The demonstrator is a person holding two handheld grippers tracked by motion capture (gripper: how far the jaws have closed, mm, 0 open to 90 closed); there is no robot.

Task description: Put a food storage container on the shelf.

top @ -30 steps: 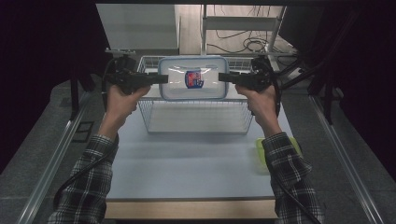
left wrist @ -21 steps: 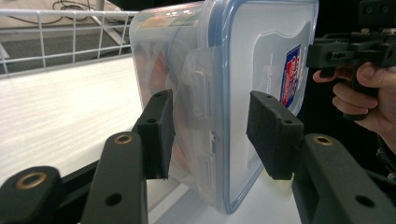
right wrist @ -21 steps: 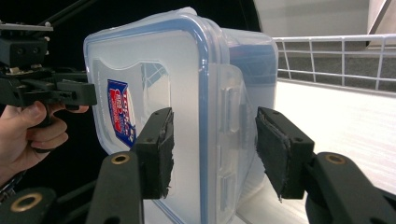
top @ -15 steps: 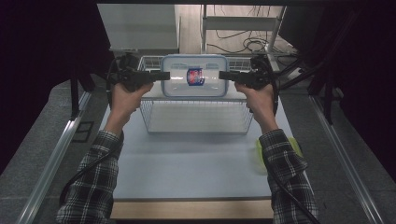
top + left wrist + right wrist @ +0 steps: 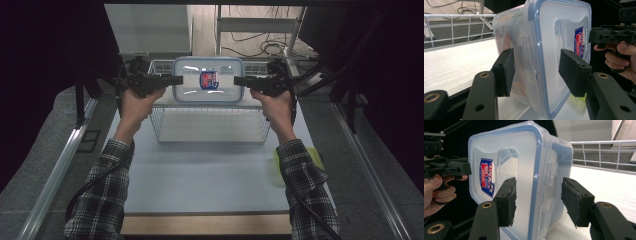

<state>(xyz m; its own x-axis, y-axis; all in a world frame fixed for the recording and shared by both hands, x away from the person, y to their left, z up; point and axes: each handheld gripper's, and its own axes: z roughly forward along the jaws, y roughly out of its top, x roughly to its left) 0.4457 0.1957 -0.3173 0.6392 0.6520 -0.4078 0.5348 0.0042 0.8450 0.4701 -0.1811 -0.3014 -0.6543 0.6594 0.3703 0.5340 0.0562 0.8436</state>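
Clear lidded container (image 5: 207, 80) stands on edge in the wire basket (image 5: 210, 125), one short end between each pair of jaws; left gripper (image 5: 535, 72) just opening, right gripper (image 5: 537, 200) parted, pads apparently clear: release after placing

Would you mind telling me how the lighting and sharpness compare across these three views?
High view: the table is lit while both sides fall into darkness, and glare washes the container lid. Left gripper view: the container is sharp, the wire basket behind is softer and the bright surface is overexposed. Right gripper view: the label is slightly blurred, the background behind it is black.
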